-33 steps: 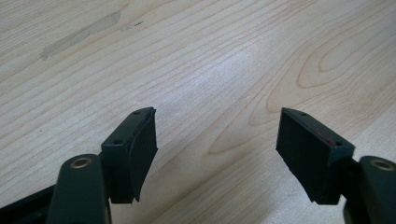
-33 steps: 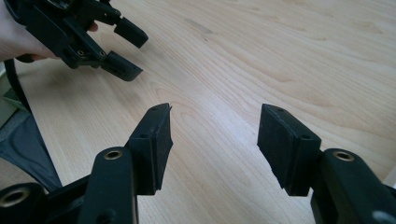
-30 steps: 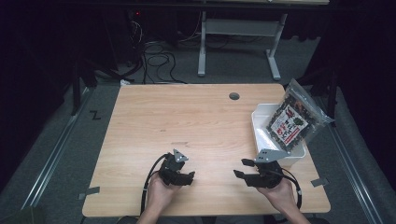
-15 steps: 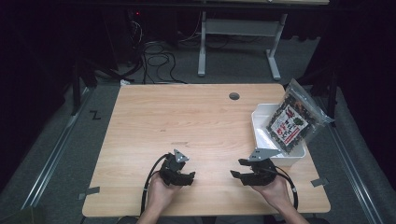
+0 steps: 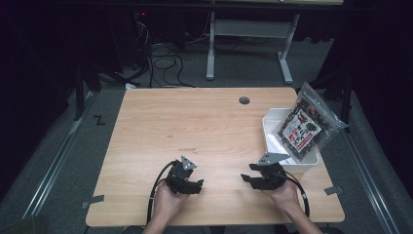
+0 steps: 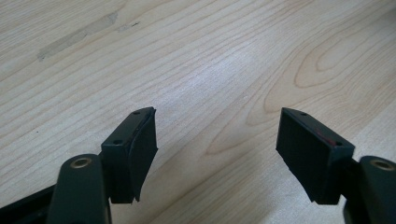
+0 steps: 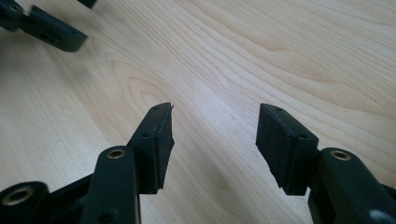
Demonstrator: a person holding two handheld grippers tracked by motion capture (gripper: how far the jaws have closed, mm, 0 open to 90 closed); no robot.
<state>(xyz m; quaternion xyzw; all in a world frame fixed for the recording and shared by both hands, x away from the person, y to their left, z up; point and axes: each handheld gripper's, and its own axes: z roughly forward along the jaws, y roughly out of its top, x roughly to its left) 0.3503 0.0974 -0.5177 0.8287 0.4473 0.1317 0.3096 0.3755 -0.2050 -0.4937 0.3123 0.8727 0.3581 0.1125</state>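
Both grippers are held low over the wooden table (image 5: pixel 195 122) near its front edge, each in a person's hand. My left gripper (image 5: pixel 198 185) is open, and in the left gripper view its jaws (image 6: pixel 217 135) stand wide over bare wood. My right gripper (image 5: pixel 246 178) points left toward it. Its jaws (image 7: pixel 215 126) are open with nothing between them and have just been closing slightly. Part of the left gripper (image 7: pixel 51 30) shows at the top left of the right gripper view.
A white tray (image 5: pixel 271 130) sits at the table's right edge, with a clear bag of dark snacks (image 5: pixel 304 127) propped in it. A round cable hole (image 5: pixel 244 100) is near the back edge. Cables and a desk frame lie on the floor beyond.
My right gripper has moved a little to the left and lower, away from the tray. The left gripper has stayed in place.
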